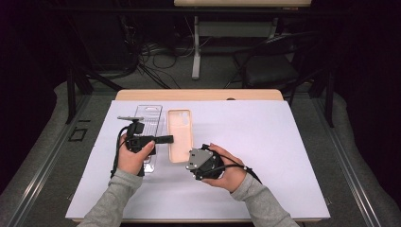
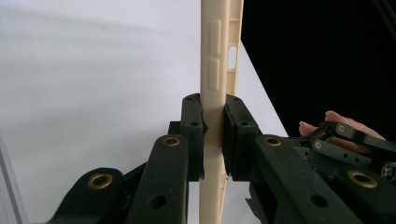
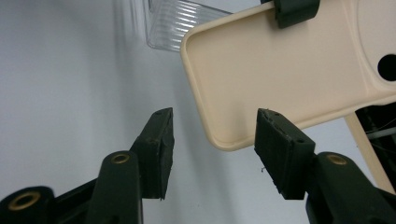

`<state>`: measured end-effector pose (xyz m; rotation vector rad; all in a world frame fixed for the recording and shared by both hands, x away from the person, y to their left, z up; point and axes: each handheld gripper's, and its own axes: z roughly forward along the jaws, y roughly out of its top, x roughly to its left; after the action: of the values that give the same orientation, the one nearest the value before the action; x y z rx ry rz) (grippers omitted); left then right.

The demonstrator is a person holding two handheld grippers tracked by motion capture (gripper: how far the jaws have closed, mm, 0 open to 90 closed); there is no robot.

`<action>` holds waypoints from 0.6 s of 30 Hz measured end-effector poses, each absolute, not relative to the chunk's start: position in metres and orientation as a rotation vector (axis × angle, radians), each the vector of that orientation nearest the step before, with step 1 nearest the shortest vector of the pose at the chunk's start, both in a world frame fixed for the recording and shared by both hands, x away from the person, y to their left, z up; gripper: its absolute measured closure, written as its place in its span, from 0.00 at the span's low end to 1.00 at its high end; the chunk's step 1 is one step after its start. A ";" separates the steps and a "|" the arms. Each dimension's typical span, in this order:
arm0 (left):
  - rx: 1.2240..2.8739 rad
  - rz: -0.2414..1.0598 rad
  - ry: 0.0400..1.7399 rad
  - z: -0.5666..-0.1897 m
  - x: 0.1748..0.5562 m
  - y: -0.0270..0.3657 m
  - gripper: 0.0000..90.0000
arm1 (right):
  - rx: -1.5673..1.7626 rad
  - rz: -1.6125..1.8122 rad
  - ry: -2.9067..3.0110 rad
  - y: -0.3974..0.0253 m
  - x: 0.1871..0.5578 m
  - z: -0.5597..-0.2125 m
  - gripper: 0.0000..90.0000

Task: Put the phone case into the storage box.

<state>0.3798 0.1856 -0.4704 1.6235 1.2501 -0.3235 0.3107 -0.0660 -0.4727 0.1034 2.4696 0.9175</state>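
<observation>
1. Phone case point(image 1: 180, 135): beige, lying open side up on the white sheet point(image 1: 265, 142) covering the table point(image 1: 198, 94), just right of a clear plastic package point(image 1: 147, 118).
2. Left claw point(image 1: 166, 138): reaches in from the left; in the left gripper view its jaws are pressed together on the case's side wall point(image 2: 214, 70), near the button bumps.
3. Right claw point(image 3: 212, 149): jaws apart, gripping nothing; in the right gripper view the case's near corner point(image 3: 219, 135) lies between them, without visible contact.
4. Right hand point(image 1: 222, 168): holds its gripper near the case's lower end, grey plate on top.
</observation>
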 end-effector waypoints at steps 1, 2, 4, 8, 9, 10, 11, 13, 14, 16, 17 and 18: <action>1.618 -0.324 1.249 -0.470 0.379 0.186 0.90 | 0.133 0.930 2.476 -0.067 0.311 -0.472 0.53; 1.618 -0.319 1.244 -0.470 0.379 0.186 0.90 | 0.151 0.948 2.476 -0.067 0.311 -0.472 0.53; 1.610 -0.310 1.240 -0.471 0.378 0.187 0.90 | 0.176 0.978 2.474 -0.069 0.313 -0.471 0.53; 1.628 -0.285 1.226 -0.472 0.377 0.187 0.90 | 0.241 1.023 2.477 -0.072 0.316 -0.471 0.54; 1.628 -0.277 1.224 -0.473 0.376 0.187 0.90 | 0.257 1.034 2.483 -0.073 0.317 -0.470 0.54; 1.634 -0.270 1.221 -0.473 0.376 0.187 0.90 | 0.279 1.049 2.487 -0.074 0.318 -0.470 0.54; 1.633 -0.265 1.219 -0.473 0.375 0.187 0.90 | 0.302 1.057 2.490 -0.075 0.319 -0.470 0.54; 1.631 -0.252 1.207 -0.473 0.374 0.188 0.90 | 0.346 1.093 2.488 -0.078 0.321 -0.470 0.54; 1.627 -0.245 1.201 -0.473 0.374 0.188 0.90 | 0.371 1.115 2.490 -0.079 0.322 -0.469 0.54; 1.615 -0.239 1.194 -0.473 0.373 0.188 0.90 | 0.424 1.153 2.487 -0.081 0.325 -0.468 0.53; 1.613 -0.238 1.187 -0.472 0.372 0.189 0.90 | 0.453 1.170 2.489 -0.083 0.326 -0.468 0.53; 1.612 -0.240 1.183 -0.472 0.372 0.189 0.90 | 0.478 1.191 2.487 -0.084 0.327 -0.467 0.52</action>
<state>0.3719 0.1889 -0.4721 1.6124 1.1828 -0.2398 0.3269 -0.0842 -0.4674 0.4785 2.4868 1.1911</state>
